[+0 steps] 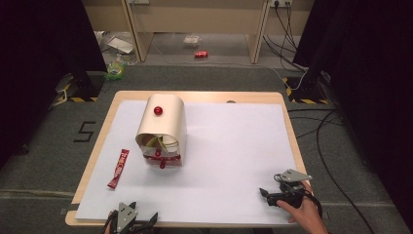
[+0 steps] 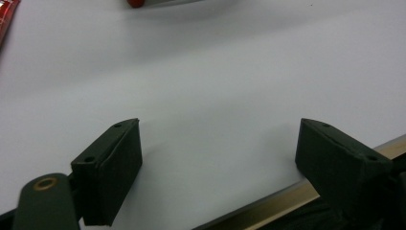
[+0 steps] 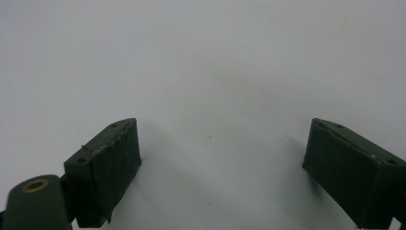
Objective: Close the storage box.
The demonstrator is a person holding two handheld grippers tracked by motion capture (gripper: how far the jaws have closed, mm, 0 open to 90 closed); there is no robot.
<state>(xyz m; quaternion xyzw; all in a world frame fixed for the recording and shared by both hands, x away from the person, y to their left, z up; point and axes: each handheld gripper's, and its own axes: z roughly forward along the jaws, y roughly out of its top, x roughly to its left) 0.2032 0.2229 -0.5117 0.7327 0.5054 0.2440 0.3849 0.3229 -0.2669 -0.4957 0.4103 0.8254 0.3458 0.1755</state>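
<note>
My left gripper (image 1: 130, 220) rests at the near-left corner of the white paper sheet (image 1: 229, 146) that covers the wooden table (image 1: 104, 124), its jaws wide apart with nothing between them; in the left gripper view the black pads (image 2: 107, 165) frame bare paper and the table's near edge. My right gripper (image 1: 285, 191) sits at the near-right corner, jaws likewise spread and empty.

The thing nearest my left fingers is the slim red foil sachet (image 1: 118, 168), lying flat close to the sheet's left edge, ahead of my left gripper and slightly to its left. Its long axis runs from the near edge toward the far edge, leaning a little to the right at its far end. Just beside it, toward the middle of the sheet, stands the cream roll-top bread box with a red knob (image 1: 161, 129), its shutter partly raised.

My left hand is clearly the nearer one; the right is well apart, across the whole near edge. I judge that a grasp would go best with the jaws closing across the sachet's narrow width
</note>
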